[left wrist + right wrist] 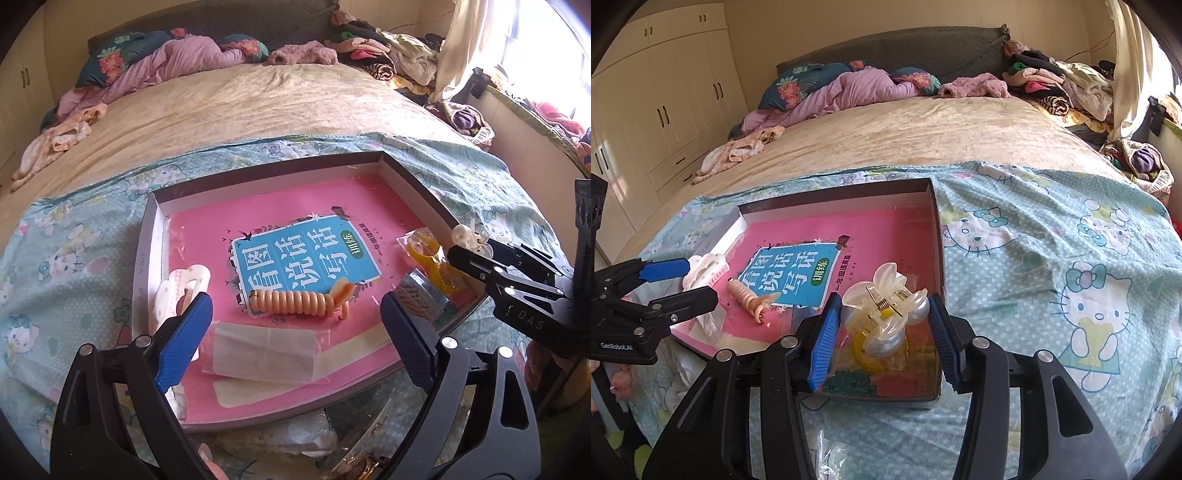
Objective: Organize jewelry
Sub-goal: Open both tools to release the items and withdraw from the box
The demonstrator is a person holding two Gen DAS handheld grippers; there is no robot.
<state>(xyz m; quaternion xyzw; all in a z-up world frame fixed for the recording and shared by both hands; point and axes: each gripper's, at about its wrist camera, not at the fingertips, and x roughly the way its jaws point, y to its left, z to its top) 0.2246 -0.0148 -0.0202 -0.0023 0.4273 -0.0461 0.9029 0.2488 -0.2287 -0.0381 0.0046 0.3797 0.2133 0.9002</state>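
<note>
bedroom, bed with a hello kitty sheet over the near end. shallow grey tray sits on the sheet, pink book lying flat inside it. right claw is narrowed onto a clear pearl hair clip, pads touching both sides, clip held above the tray's near right corner over a bagged yellow item. left claw is wide, holding nothing, hovering over the tray's near edge above a clear packet. orange coil tie lies on the book cover. white clip rests by the tray's left wall, just beside the left pad.
</note>
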